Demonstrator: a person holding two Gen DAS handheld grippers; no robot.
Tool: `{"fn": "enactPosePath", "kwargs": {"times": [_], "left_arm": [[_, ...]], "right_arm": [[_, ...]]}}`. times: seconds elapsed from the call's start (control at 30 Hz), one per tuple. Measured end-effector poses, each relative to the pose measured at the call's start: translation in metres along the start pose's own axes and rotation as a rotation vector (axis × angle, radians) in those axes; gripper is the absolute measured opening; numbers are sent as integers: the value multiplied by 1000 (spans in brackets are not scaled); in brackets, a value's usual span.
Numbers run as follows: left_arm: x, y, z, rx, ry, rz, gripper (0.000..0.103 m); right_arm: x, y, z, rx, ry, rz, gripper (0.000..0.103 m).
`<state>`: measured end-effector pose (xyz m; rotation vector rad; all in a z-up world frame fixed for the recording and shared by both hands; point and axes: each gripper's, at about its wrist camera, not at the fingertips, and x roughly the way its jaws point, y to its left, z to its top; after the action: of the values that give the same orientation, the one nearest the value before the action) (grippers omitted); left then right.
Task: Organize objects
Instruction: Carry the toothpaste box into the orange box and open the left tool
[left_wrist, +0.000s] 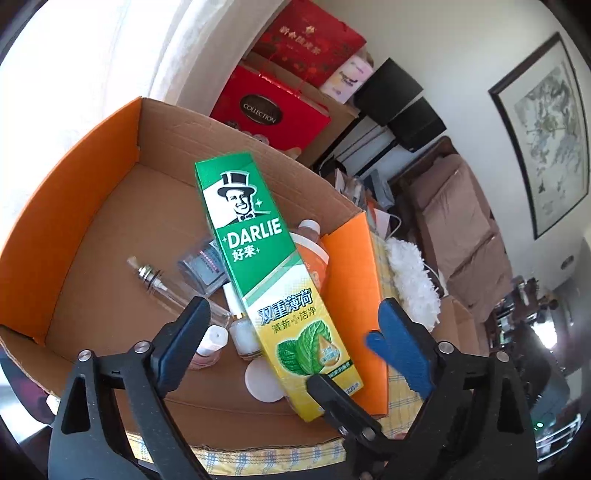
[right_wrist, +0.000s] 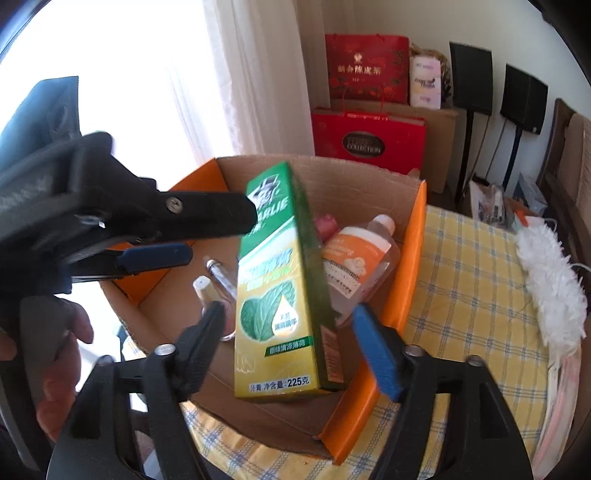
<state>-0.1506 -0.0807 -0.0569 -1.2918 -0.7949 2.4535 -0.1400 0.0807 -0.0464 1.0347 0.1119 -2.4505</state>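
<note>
A green and yellow Darlie toothpaste box (left_wrist: 273, 273) leans slanted inside the open cardboard box (left_wrist: 74, 221), resting over small bottles. My left gripper (left_wrist: 293, 304) straddles it, open, both pads clear of its sides. In the right wrist view the toothpaste box (right_wrist: 280, 295) looks blurred and stands between the fingers of my right gripper (right_wrist: 290, 308), which is open with small gaps either side. The left gripper (right_wrist: 221, 236) reaches in from the left there, open. One black finger of the right gripper (left_wrist: 332, 398) crosses the toothpaste box's lower corner.
In the cardboard box (right_wrist: 406, 266) lie an orange-labelled bottle (right_wrist: 354, 258), a clear pump tube (left_wrist: 159, 284), a small jar (left_wrist: 243, 332) and a white lid (left_wrist: 264, 380). A white duster (right_wrist: 550, 288) lies on the yellow checked cloth (right_wrist: 461, 277). Red gift bags (right_wrist: 369, 136) stand behind.
</note>
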Motion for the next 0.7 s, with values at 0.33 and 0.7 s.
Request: {"fn": "enactPosePath", "kwargs": {"times": [0.33,0.7], "left_arm": [[-13,-19,-2,82,-29,31,99],[-10,-53,-19,178,-4,39,101]], "right_arm": [[-40,-17,0,43,-41,-4,81],[-69,-64,-16,143,-34,-61,81]]}}
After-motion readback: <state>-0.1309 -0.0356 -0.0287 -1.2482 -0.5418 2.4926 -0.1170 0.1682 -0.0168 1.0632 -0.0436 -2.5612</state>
